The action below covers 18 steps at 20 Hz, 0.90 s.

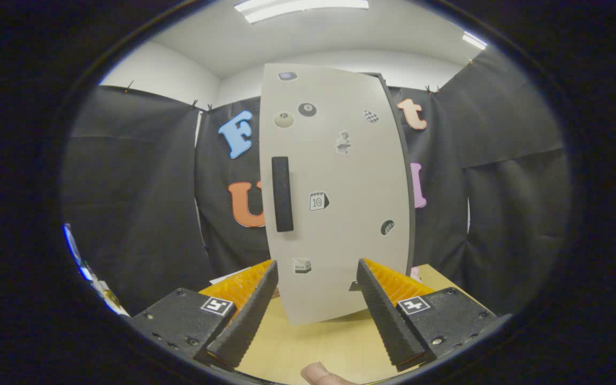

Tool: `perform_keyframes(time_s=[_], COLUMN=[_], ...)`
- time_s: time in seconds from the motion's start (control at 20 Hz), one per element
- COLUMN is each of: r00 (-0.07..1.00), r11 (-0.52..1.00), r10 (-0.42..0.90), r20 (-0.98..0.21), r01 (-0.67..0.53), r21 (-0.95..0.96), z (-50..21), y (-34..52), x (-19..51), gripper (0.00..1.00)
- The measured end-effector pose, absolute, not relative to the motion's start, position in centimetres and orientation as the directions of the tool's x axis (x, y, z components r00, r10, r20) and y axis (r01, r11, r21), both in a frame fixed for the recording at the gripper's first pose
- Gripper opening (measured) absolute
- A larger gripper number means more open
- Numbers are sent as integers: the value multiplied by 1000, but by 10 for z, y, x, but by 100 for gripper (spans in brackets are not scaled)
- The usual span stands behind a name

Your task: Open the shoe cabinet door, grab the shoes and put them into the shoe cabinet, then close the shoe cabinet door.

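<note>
A tall pale grey shoe cabinet [340,214] stands upright on the light wooden table [329,347], just ahead of my fingers. Its door faces me and looks shut, dotted with small stickers. A black vertical handle [282,193] sits near the door's left side, above and slightly right of my left fingertip. My gripper [316,272] is open, its fingers spread wide with nothing between them, and the cabinet's lower part is framed in the gap. No shoes are visible.
Black cloth walls close in behind and on both sides of the cabinet. A fingertip of the person's hand [321,374] pokes in near the table's front edge. Some small items [86,267] lie far off to the left.
</note>
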<state>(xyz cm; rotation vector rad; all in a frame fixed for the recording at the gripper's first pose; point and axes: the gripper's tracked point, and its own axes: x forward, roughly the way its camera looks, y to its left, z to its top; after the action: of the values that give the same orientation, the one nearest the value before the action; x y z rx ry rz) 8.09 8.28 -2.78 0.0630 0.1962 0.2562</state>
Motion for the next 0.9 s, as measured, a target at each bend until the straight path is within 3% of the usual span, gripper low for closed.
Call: perform_keyframes(time_s=[0.4,0.9], r00=[989,994], r11=[988,995], r10=[140,90], r20=[-44,57], r01=[-137,-92], r21=[65,33], z=[31,63], y=[26,6], x=[0,-44], gripper=[97,99])
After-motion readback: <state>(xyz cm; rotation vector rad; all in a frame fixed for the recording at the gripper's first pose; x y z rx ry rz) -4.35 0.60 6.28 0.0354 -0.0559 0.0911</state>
